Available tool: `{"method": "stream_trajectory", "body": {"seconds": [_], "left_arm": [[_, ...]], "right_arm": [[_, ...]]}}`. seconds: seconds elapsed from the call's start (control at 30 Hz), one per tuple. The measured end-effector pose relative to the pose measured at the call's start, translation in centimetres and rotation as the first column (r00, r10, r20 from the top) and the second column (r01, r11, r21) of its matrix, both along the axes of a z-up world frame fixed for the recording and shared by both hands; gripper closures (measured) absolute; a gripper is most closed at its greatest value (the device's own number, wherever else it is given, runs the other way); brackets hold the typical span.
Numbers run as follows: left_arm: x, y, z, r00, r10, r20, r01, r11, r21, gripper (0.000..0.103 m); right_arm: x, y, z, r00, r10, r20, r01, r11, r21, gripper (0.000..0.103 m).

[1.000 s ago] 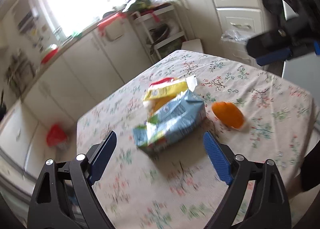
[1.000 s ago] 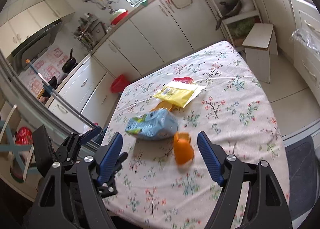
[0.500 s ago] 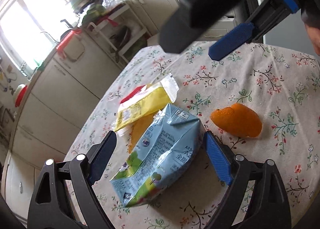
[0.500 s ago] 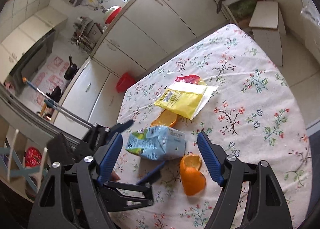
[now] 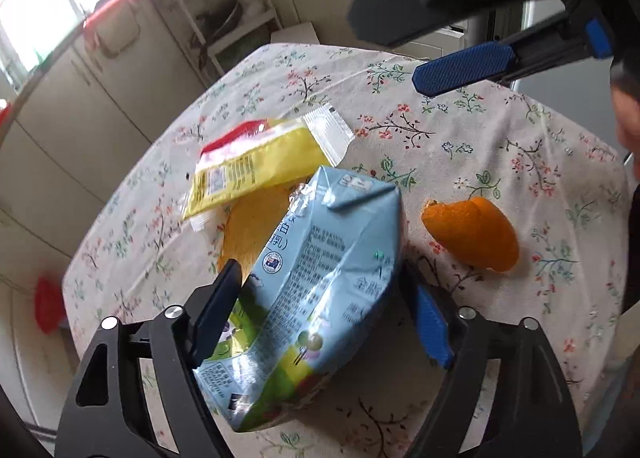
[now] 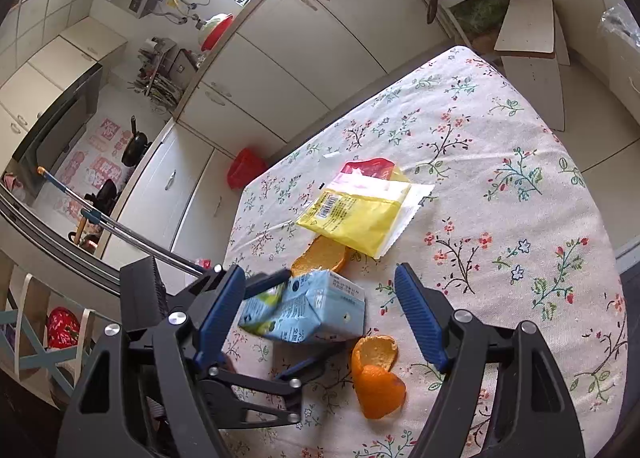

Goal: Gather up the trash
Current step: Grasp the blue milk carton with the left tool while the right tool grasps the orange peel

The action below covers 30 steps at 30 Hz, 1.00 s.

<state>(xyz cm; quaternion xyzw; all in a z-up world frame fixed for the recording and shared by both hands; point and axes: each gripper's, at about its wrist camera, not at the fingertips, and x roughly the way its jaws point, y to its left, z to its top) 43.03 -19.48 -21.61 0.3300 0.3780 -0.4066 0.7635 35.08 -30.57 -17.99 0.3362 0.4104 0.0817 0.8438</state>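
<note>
A crumpled light-blue milk carton (image 5: 320,266) lies on the floral tablecloth (image 5: 460,145). My left gripper (image 5: 320,266) straddles it and its jaws are closing, pads near the carton's sides. From the right wrist view the carton (image 6: 320,310) sits between the left gripper's fingers (image 6: 268,282), with a small gap at the near finger. A yellow wrapper (image 5: 256,165) lies behind the carton, and a flat orange peel (image 5: 248,225) shows under both. A curled orange peel (image 6: 376,382) rests beside the carton. My right gripper (image 6: 318,270) hovers open above it, holding nothing.
The table's edge (image 6: 608,242) drops to the tiled floor on the right. A red bin (image 6: 244,167) stands on the floor by white cabinets (image 6: 280,69). A small stool (image 6: 528,37) and a wire shelf (image 5: 224,17) stand past the far corner.
My left gripper has dropped down over the milk carton, which now fills the space between its narrowing jaws. The right gripper has moved closer to the curled orange peel.
</note>
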Motion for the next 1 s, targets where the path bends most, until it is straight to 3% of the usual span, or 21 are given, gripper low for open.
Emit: {"method": "stream_trajectory", "body": {"seconds": [0.1, 0.17, 0.47, 0.6, 0.7, 0.87, 1.0], "left_arm": [[-0.1, 1.5, 0.1, 0.998, 0.024, -0.053, -0.024, 1.000, 0.006, 0.038], [-0.1, 2.5, -0.2, 0.994, 0.044, -0.103, -0.042, 0.999, 0.024, 0.065], [-1.8, 9.0, 0.3, 0.947, 0.171, -0.271, -0.175, 0.985, 0.011, 0.067], [-3.1, 9.5, 0.5, 0.949, 0.181, -0.258, -0.187, 0.982, 0.001, 0.060], [-3.4, 8.5, 0.2, 0.957, 0.215, -0.196, -0.216, 0.976, 0.016, 0.053], [-3.4, 7.1, -0.2, 0.956, 0.245, -0.161, -0.244, 0.970, 0.026, 0.056], [-3.2, 7.7, -0.1, 0.931, 0.302, -0.204, -0.307, 0.952, 0.008, 0.065]], "right_arm": [[-0.1, 0.0, 0.2, 1.000, 0.007, 0.003, -0.007, 1.000, -0.004, 0.029], [-0.2, 0.1, 0.2, 1.000, 0.015, -0.004, -0.015, 1.000, -0.016, 0.029], [-0.8, 1.8, -1.7, 0.985, 0.106, -0.137, -0.126, 0.982, -0.139, 0.029], [-1.1, 4.2, -2.6, 0.967, 0.174, -0.188, -0.218, 0.944, -0.247, 0.029], [-1.4, 5.5, -2.9, 0.959, 0.195, -0.206, -0.252, 0.920, -0.299, 0.029], [-2.0, 6.1, -3.4, 0.953, 0.198, -0.230, -0.271, 0.896, -0.353, 0.031], [-2.4, 5.7, -4.1, 0.951, 0.187, -0.245, -0.268, 0.894, -0.360, 0.045]]}}
